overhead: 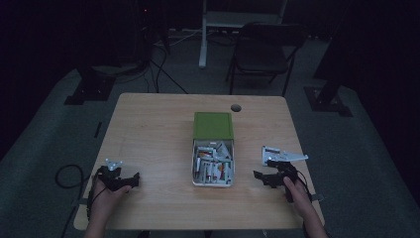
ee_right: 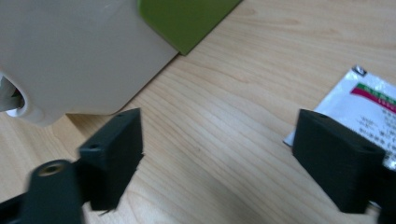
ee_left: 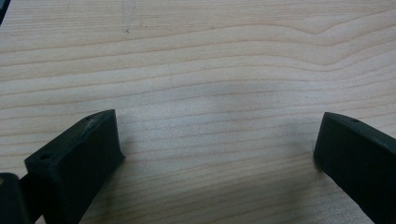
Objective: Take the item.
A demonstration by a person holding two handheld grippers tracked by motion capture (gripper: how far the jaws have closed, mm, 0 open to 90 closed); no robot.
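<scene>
Sachet (ee_right: 362, 100): white, flat on the table (ee_left: 210, 60), lying just beyond and partly behind the right-hand jaw in the right gripper view. It carries a green and red band along its top and lines of small print, too blurred to read. In the high view the sachet (overhead: 282, 154) lies just ahead of the right gripper (overhead: 265, 178).

Right gripper (ee_right: 217, 154): jaws spread wide, bare table between them, nothing pinched; whether the jaw touches the sachet cannot be told.

Box (ee_right: 84, 56): cream-walled, with a green lid (ee_right: 187, 18) slid partly back, near and ahead of the left-hand jaw in that view. In the high view the box (overhead: 213, 148) sits between the two grippers, its open part holding small packets whose printing cannot be read.

Left gripper (ee_left: 217, 149): jaws spread wide over bare wood, holding nothing. In the high view the left gripper (overhead: 130, 181) is well apart from the box.
</scene>
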